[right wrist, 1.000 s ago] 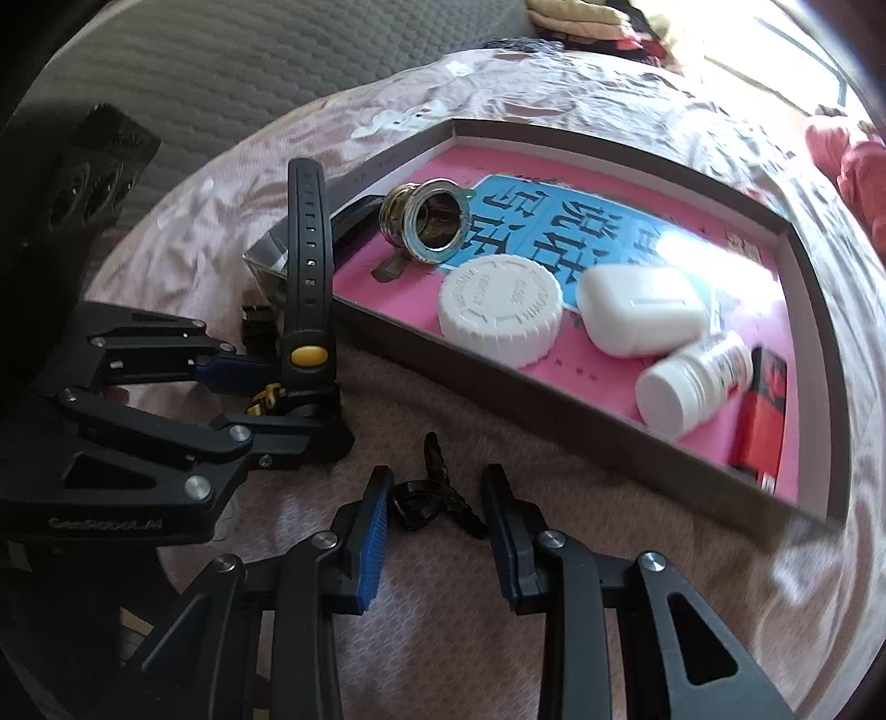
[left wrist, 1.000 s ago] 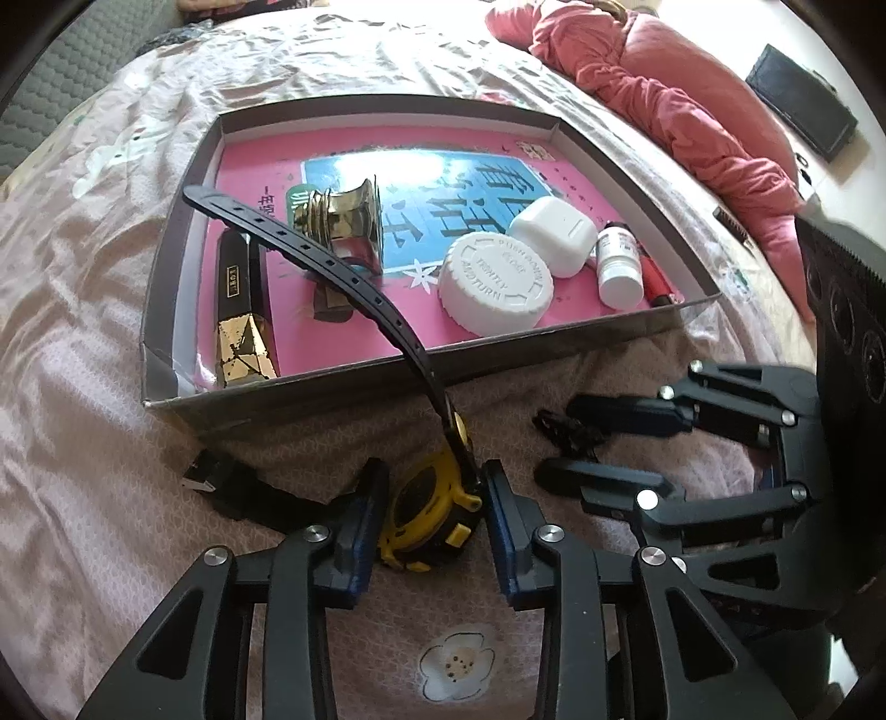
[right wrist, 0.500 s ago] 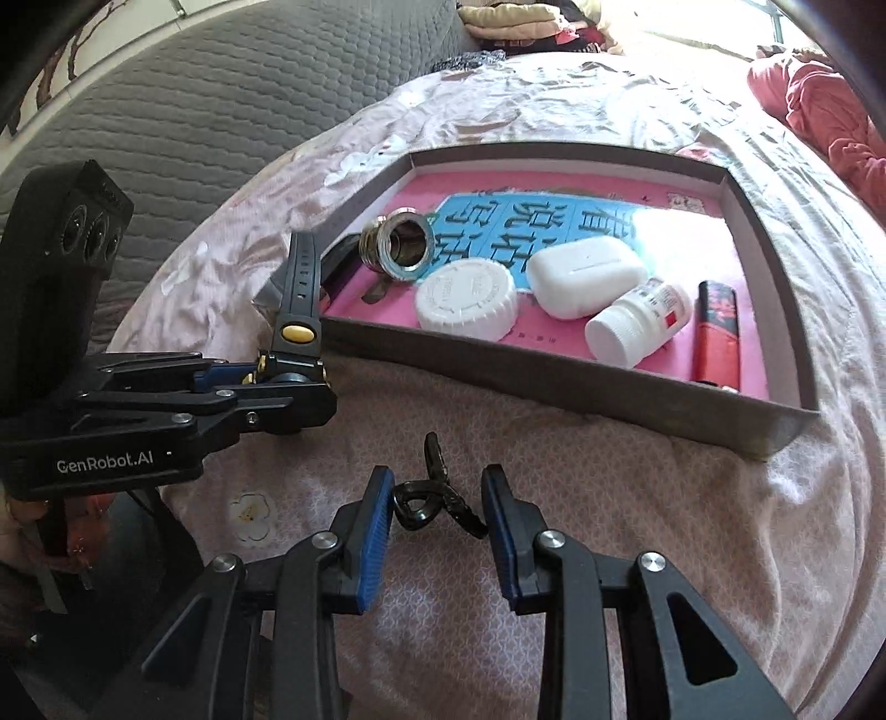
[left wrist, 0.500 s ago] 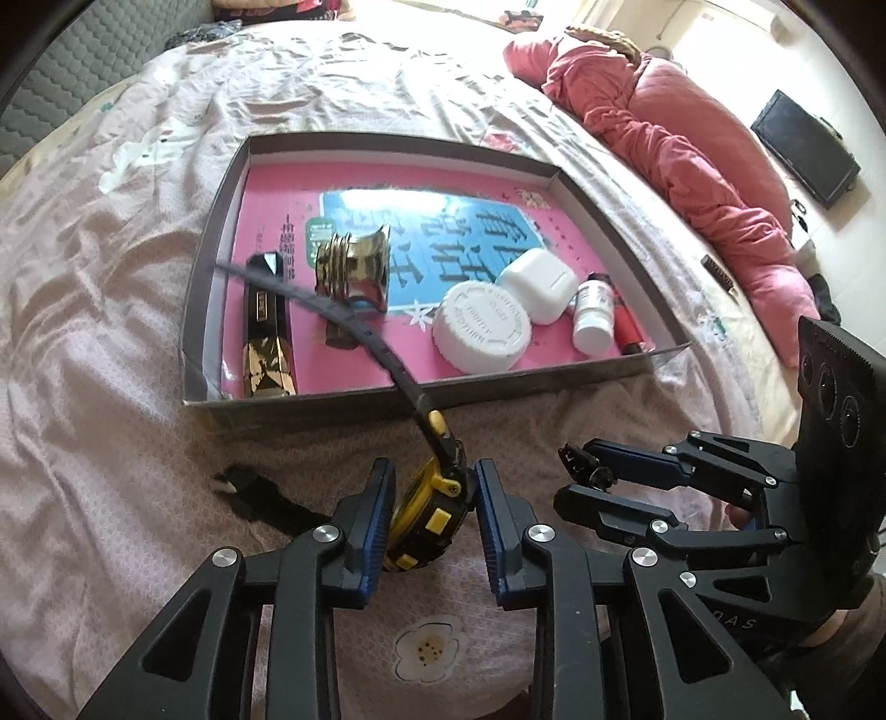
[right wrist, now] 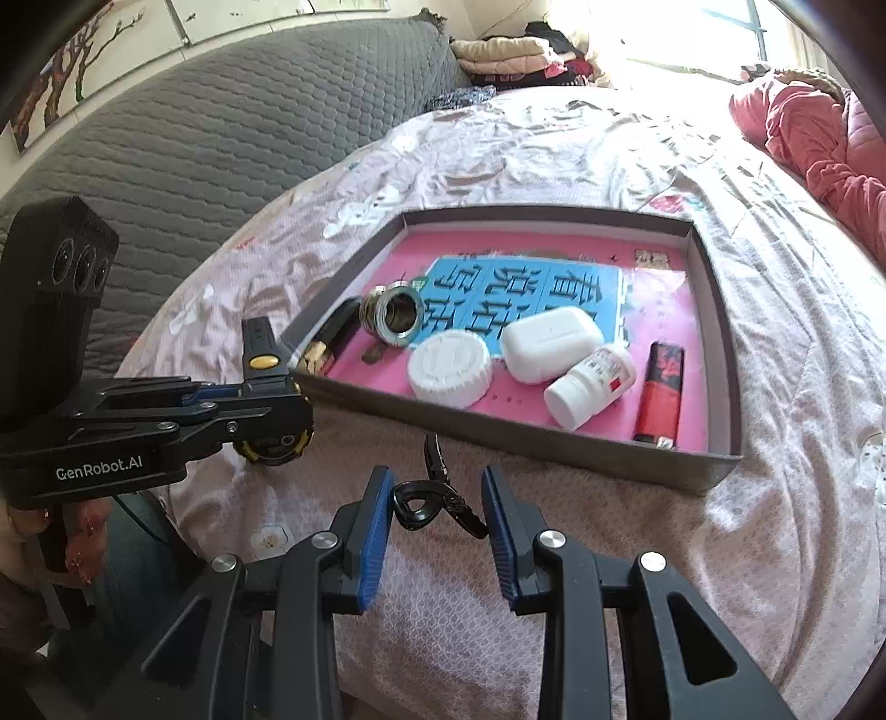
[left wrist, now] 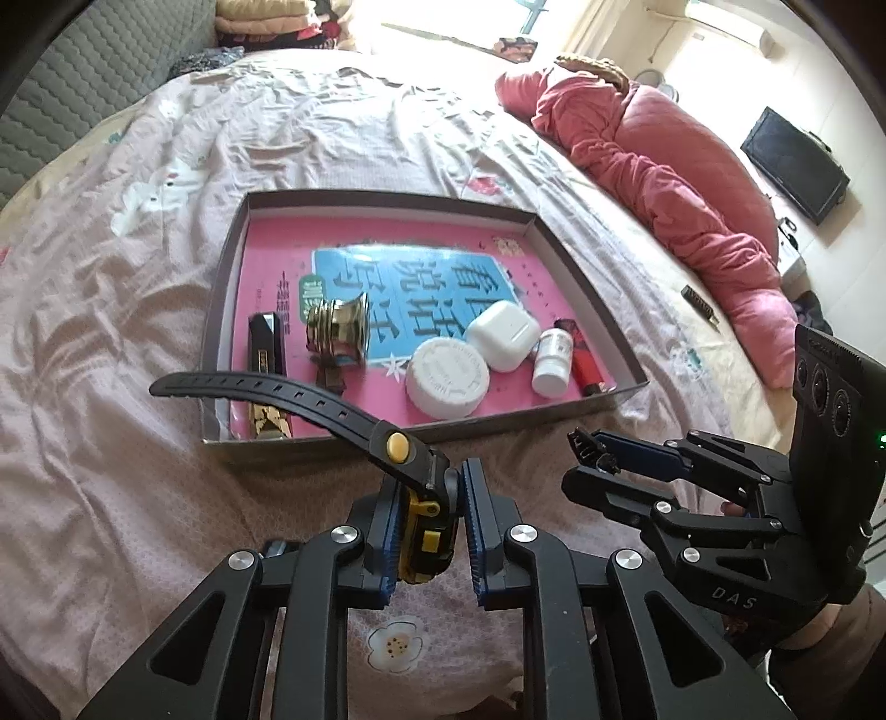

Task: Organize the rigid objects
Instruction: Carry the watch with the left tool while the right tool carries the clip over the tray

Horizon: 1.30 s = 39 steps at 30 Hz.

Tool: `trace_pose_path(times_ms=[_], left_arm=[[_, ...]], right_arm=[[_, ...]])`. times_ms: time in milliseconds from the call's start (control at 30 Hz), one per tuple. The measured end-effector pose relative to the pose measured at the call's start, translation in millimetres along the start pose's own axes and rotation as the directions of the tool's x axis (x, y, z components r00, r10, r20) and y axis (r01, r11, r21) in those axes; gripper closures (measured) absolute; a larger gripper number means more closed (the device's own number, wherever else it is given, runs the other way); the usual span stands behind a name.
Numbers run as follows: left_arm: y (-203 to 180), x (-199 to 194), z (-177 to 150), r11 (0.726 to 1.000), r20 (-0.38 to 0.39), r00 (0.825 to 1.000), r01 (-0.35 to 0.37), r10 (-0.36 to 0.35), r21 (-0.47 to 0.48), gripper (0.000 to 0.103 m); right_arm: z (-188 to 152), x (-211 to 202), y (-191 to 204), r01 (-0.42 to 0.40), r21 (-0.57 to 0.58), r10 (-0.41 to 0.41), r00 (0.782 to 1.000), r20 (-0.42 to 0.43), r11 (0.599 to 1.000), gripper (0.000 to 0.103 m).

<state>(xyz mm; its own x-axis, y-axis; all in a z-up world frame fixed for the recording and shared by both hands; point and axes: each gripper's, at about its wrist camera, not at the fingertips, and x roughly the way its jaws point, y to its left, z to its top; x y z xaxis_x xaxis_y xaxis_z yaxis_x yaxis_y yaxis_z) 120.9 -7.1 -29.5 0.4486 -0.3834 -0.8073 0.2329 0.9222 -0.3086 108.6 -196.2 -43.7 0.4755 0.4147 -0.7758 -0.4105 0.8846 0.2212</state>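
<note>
The left gripper (left wrist: 426, 531) is clenched on a yellow-and-black wristwatch with a black rubber strap (left wrist: 412, 487), lifted just short of the shallow grey cardboard tray (left wrist: 554, 407); the right gripper (right wrist: 437, 509) grasps a small black hair clip (right wrist: 432, 495). Six items already lie inside the tray, so these two remain.

- Bed sheet (left wrist: 166, 232): pink, floral, creased.
- Red quilt (left wrist: 681, 183): bunched at the sheet's far right.
- Grey sofa (right wrist: 194, 133): beside the sheet.
- Folded clothes (right wrist: 515, 52): beyond the sheet.
</note>
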Motion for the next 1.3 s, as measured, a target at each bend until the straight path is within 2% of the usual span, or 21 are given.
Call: trace_pose_path(times_ms=[533,833,1300], left_arm=[[-12,-35,18,1.0,0.091,0.996,-0.005,0.004,0.003,0.085],[-19,-55,41,1.0,0.156,0.988,-0.011,0.008,0.018,0.085],[-26,-47,73,0.998,0.199,0.979,-0.046,0.039,0.032,0.085]], right_arm=[[18,-34,-6,0.014,0.02,-0.016,0.995,0.093,1.0,0.07],[36,-52,-10,0.029,0.011,-0.03,0.988,0.152,1.0,0.07],[56,-58,-26,0.068,0.032,-0.073,0.979,0.191,0.997,0.07]])
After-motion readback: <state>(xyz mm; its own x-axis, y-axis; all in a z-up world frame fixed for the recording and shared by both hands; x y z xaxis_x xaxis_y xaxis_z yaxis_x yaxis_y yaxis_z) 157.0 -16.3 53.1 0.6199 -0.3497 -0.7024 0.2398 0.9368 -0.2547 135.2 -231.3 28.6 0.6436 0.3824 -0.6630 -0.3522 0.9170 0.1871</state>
